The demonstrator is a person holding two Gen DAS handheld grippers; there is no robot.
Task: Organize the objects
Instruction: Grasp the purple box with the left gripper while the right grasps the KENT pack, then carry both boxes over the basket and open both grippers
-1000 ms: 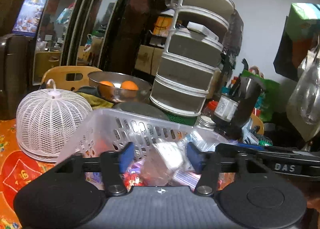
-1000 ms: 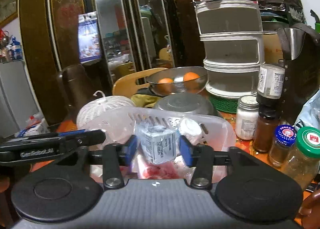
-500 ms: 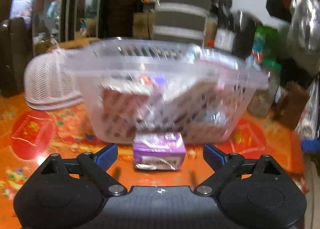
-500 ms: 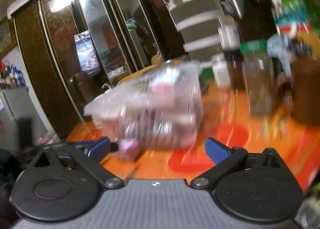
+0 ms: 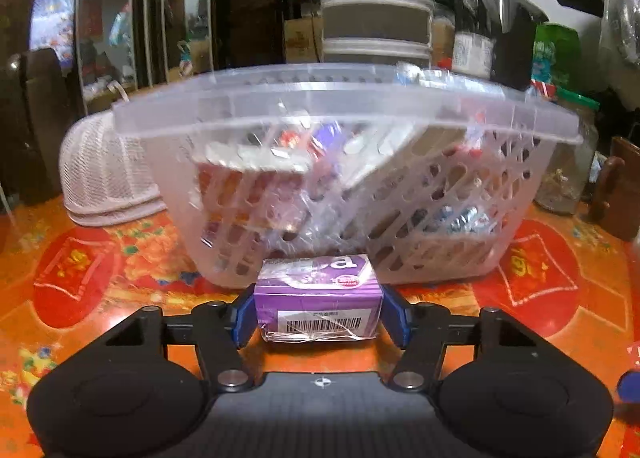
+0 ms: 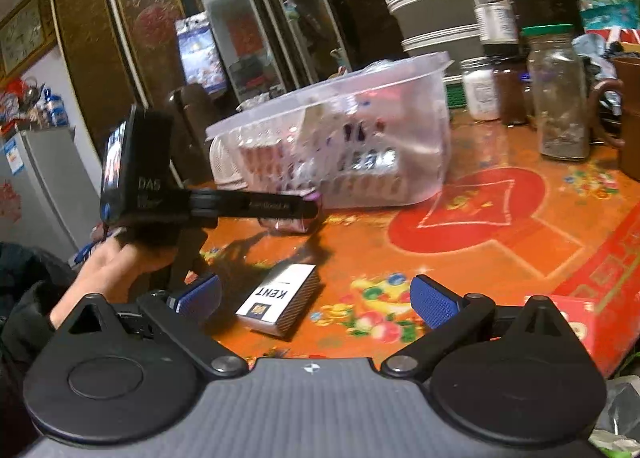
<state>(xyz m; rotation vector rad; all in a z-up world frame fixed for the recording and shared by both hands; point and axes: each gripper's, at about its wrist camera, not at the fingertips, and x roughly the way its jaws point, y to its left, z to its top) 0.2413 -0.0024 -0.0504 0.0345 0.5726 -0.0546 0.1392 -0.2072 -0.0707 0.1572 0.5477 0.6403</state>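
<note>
The left gripper is reaching low over the orange, red-patterned table, and its jaws have just been closing on a purple box. The box is sitting squarely between the two blue pads, barcode face toward the camera, with a pad lying against each end, so the jaws are gripping it. It is resting on the table just in front of the clear slotted basket, close to the middle of the basket's near wall; whether it is touching that wall cannot be told. The basket is holding a blurred jumble of packets and boxes. A white mesh dome is standing beside the basket's left end.

In the right wrist view the right gripper is hanging above the near edge of the table with its jaws standing wide apart and pressing on nothing. A white pack lettered KENT is lying flat on the table between the blue pads, nearer the left one and clear of both. Farther in, the left gripper is showing side-on, held by a hand, with its tip at the purple box beside the basket. Jars are standing toward the table's far right edge.
</note>
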